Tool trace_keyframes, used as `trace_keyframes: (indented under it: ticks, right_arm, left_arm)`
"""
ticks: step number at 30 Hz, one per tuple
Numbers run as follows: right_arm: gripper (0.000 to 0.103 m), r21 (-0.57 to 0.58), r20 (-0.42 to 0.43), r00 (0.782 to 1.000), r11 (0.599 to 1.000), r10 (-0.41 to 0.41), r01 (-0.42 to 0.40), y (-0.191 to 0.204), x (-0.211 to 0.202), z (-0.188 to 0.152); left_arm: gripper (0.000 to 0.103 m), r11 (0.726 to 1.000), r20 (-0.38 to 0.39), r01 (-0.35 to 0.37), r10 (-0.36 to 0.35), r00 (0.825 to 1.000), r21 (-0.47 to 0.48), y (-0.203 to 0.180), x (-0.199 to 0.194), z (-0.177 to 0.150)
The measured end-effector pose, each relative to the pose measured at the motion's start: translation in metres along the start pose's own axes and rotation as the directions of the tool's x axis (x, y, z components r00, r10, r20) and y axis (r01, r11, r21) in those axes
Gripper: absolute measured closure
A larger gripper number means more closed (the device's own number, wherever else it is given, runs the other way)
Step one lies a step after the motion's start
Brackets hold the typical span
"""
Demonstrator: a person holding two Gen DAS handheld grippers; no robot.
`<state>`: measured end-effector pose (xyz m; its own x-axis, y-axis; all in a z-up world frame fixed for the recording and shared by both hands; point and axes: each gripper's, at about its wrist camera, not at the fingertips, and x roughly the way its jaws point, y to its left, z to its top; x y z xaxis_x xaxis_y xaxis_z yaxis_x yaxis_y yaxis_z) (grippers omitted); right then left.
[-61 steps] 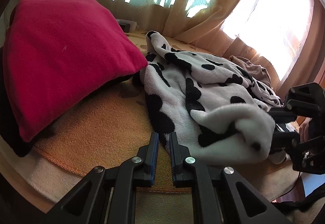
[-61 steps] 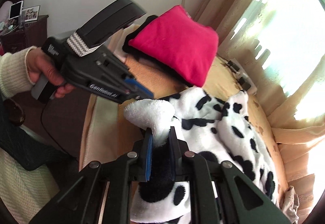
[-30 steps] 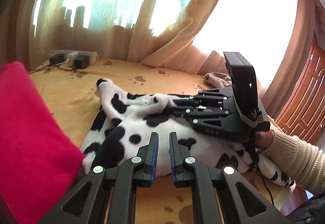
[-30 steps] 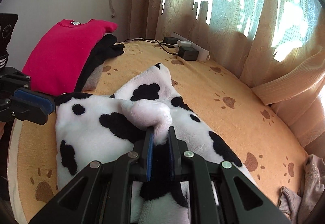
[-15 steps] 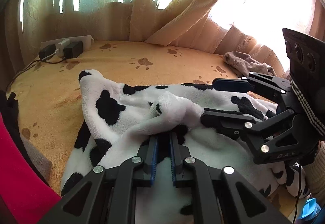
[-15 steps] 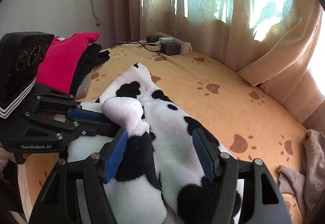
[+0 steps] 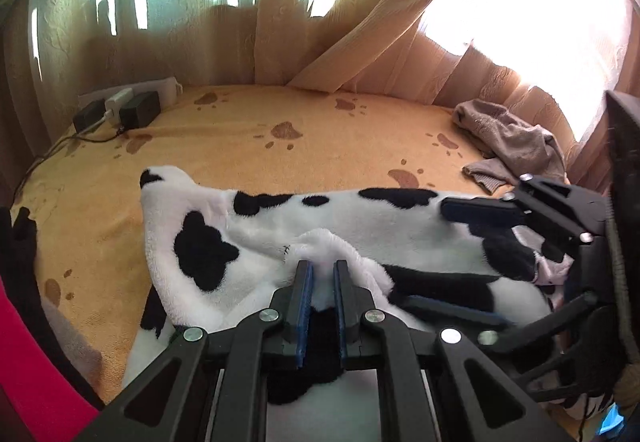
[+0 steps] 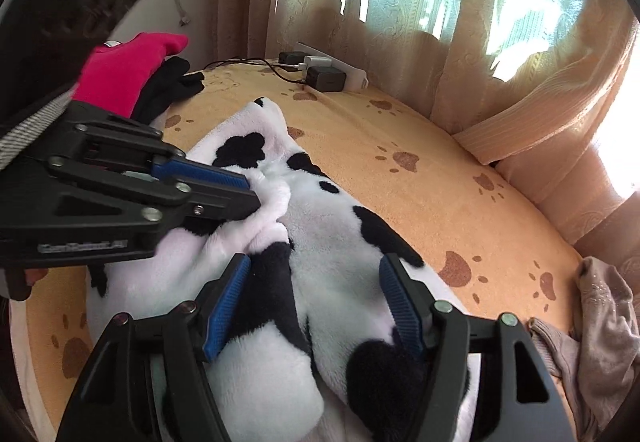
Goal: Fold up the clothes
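Observation:
A fluffy white garment with black cow spots [image 7: 360, 226] lies spread on the orange paw-print bedcover [image 7: 248, 137]; it also shows in the right wrist view [image 8: 332, 242]. My left gripper [image 7: 320, 270] is shut on a raised white fold of the garment, seen from the side in the right wrist view [image 8: 256, 189]. My right gripper [image 8: 316, 282] is open, its jaws wide apart and resting over the garment's lower part; it shows at the right in the left wrist view [image 7: 472, 262].
A red folded garment [image 8: 128, 73] on a black one [image 8: 168, 85] lies at the left. A power strip with chargers [image 7: 124, 107] sits by the curtain [image 7: 360, 1]. A crumpled beige garment [image 7: 508, 137] lies at the right edge.
My right gripper let go of the cow-spotted fold and opened wide. My left gripper, empty before, closed on that same fold. The garment now lies flatter.

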<state>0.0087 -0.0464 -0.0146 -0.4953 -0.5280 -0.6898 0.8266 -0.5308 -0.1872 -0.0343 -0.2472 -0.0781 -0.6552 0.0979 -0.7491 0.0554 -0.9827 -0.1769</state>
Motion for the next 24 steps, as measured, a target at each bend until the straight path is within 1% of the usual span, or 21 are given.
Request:
trace_keyframes:
  ticks: [2,4,8,11,13,15,17,18,19,21,24]
  right_arm:
    - [0.032,-0.034,0.047,0.997,0.997,-0.065,0.067,0.001,-0.038,-0.018]
    - [0.030,-0.048,0.087,0.988,0.990,-0.128,0.133,0.003,-0.075,-0.038]
    - [0.028,0.048,0.102,0.962,0.968,-0.251,0.248,0.014,-0.149,-0.100]
    - [0.027,0.120,0.106,0.934,0.937,-0.342,0.329,0.022,-0.204,-0.146]
    - [0.027,0.166,0.096,0.913,0.911,-0.396,0.378,0.030,-0.236,-0.176]
    - [0.027,0.198,0.052,0.902,0.890,-0.428,0.411,0.047,-0.249,-0.203]
    - [0.027,0.205,0.005,0.901,0.883,-0.433,0.423,0.066,-0.253,-0.222]
    - [0.029,0.202,-0.010,0.903,0.883,-0.430,0.423,0.075,-0.253,-0.231]
    - [0.032,0.195,-0.023,0.908,0.889,-0.419,0.415,0.082,-0.252,-0.238]
    - [0.035,0.164,-0.029,0.913,0.899,-0.407,0.406,0.097,-0.246,-0.246]
    - [0.035,0.109,-0.004,0.918,0.912,-0.397,0.395,0.115,-0.230,-0.247]
  left_arm:
    - [0.091,0.999,0.019,0.036,-0.035,0.999,-0.029,0.010,0.003,-0.005]
    - [0.091,0.998,0.027,0.053,-0.051,0.998,-0.046,0.014,0.003,-0.008]
    - [0.091,0.998,0.046,0.046,-0.044,0.998,-0.039,0.014,0.003,-0.011]
    - [0.091,0.998,0.057,0.038,-0.035,0.998,-0.050,0.019,0.001,-0.013]
    - [0.091,0.997,0.059,0.023,-0.019,0.998,-0.080,0.026,0.000,-0.014]
    - [0.091,0.995,0.057,0.004,0.002,0.998,-0.102,0.032,-0.002,-0.016]
    - [0.091,0.995,0.051,-0.014,0.019,0.999,-0.103,0.034,-0.003,-0.017]
    - [0.091,0.995,0.046,-0.024,0.029,0.999,-0.099,0.033,-0.004,-0.017]
    - [0.091,0.995,0.041,-0.035,0.039,0.998,-0.095,0.032,-0.004,-0.016]
    - [0.091,0.995,0.032,-0.057,0.060,0.998,-0.088,0.029,-0.003,-0.015]
    - [0.091,0.993,0.026,-0.081,0.083,0.996,-0.084,0.025,-0.003,-0.014]
